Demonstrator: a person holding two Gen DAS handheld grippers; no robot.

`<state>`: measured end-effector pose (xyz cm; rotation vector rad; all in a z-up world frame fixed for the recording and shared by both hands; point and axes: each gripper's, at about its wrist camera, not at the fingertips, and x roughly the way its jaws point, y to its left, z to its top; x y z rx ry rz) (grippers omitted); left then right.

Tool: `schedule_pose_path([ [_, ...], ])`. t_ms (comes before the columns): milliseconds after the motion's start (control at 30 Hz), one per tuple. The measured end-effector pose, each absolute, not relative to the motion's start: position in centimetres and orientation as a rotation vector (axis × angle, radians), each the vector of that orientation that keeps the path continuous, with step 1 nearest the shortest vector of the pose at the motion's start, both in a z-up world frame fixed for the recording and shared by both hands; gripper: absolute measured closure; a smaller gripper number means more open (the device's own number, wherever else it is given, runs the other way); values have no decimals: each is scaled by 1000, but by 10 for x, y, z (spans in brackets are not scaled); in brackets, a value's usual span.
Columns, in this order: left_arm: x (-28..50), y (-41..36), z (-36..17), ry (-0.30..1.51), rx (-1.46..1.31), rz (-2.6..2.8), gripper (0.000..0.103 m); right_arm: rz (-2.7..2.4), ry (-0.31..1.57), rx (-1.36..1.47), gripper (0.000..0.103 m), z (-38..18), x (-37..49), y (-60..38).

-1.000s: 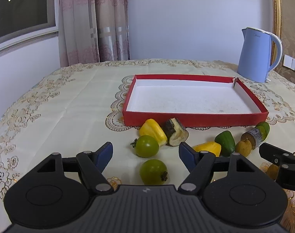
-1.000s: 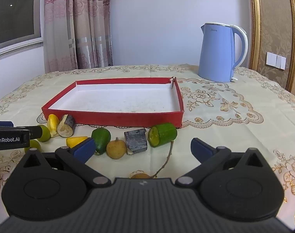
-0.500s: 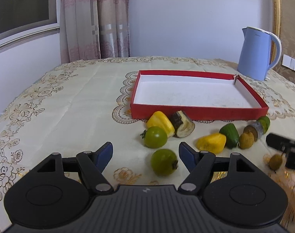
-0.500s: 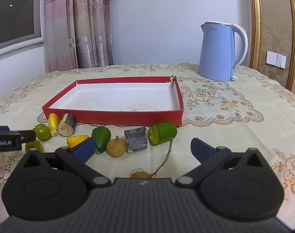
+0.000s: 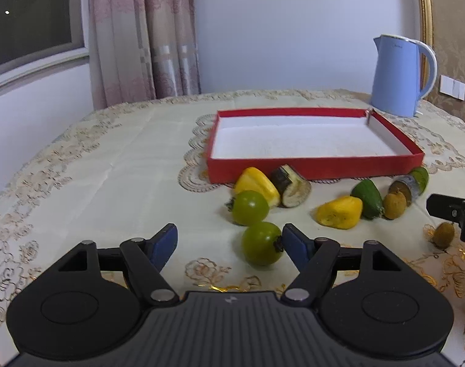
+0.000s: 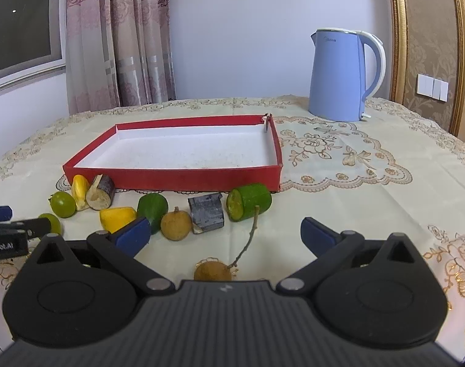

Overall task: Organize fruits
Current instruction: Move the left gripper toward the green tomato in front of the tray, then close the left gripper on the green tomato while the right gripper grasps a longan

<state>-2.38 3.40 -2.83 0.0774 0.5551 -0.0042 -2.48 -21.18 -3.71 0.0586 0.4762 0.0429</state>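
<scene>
Cream embroidered tablecloth (image 5: 116, 165) covers the table, with a shallow red cardboard tray (image 5: 312, 167) lying bare while the fruit pieces sit strewn along its near wall. Both tongs are released: the left gripper (image 5: 229, 241) has its right pad almost against a round green tomato (image 5: 261, 247), and the right gripper (image 6: 225, 232) hovers over a brown longan on a twig (image 6: 213, 270). I'd worry an off-centre pinch will squirt the tomato away, or snag that twig on the cut green cucumber chunk (image 6: 249, 201).

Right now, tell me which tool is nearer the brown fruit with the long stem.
Right. The right tool sits open just over the stemmed brown fruit; the left tool is off to its left by a green tomato.
</scene>
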Motion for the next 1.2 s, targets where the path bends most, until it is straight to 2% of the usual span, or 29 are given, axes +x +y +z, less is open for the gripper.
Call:
schedule_pose_path([
  [67,-25,34,-27,530,96,-11,14,43,481,62,0,-38,-23,-212],
  [567,-9,16,-42,570,138,-87,15,38,504,80,0,-45,-16,-214],
  [633,-7,15,-45,582,138,-86,28,37,505,80,0,-46,-15,-215],
  [667,-6,15,-47,591,142,-88,42,36,505,79,0,-46,-15,-215],
  [700,-5,15,-48,603,145,-87,51,35,505,79,0,-46,-15,-215],
  [767,-4,16,-50,607,132,-90,55,35,506,81,0,-46,-15,-215],
  [867,-5,16,-50,607,115,-106,68,37,509,81,0,-47,-14,-215],
  [1200,-6,12,-50,590,126,-109,70,20,477,90,2,-44,-18,-222],
])
